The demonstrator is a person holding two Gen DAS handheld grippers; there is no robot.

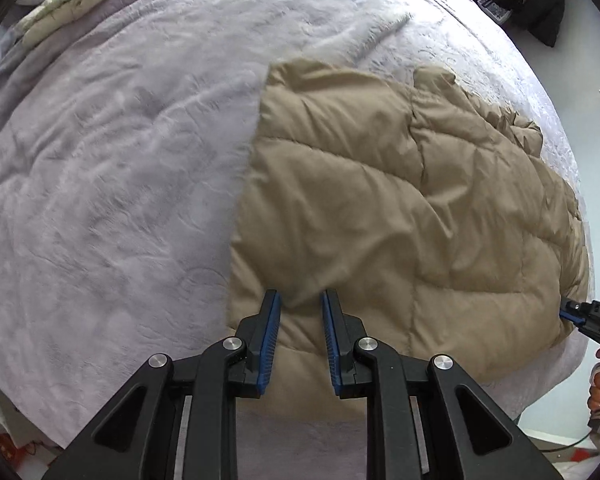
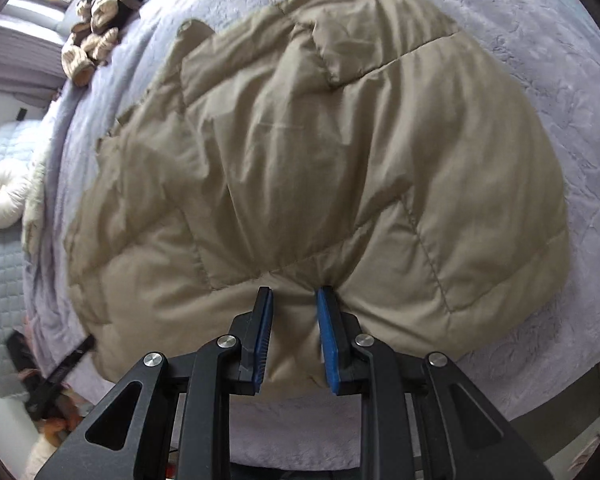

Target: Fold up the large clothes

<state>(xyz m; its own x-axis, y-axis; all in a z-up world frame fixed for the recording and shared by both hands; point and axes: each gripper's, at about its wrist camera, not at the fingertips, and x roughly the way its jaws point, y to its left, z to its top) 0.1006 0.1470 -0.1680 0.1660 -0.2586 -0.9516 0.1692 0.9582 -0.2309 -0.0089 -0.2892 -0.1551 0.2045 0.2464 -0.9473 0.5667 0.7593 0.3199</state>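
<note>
Tan puffer jacket (image 2: 320, 168) lay flat on lilac bedspread (image 1: 100, 160), long axis running away from both grippers. Left gripper (image 1: 300, 300) and right gripper (image 2: 292, 296) straddled jacket's near hem, jaws parted, not yet clenched.

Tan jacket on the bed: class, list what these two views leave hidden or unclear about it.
- Jacket underside: hidden by its own padding, both views.
- Near hem: covered by the left hand-held gripper and the right hand-held gripper.
- Left edge, left wrist view: motion-blurred.
- Sleeves: not distinguishable among the folds.
</note>
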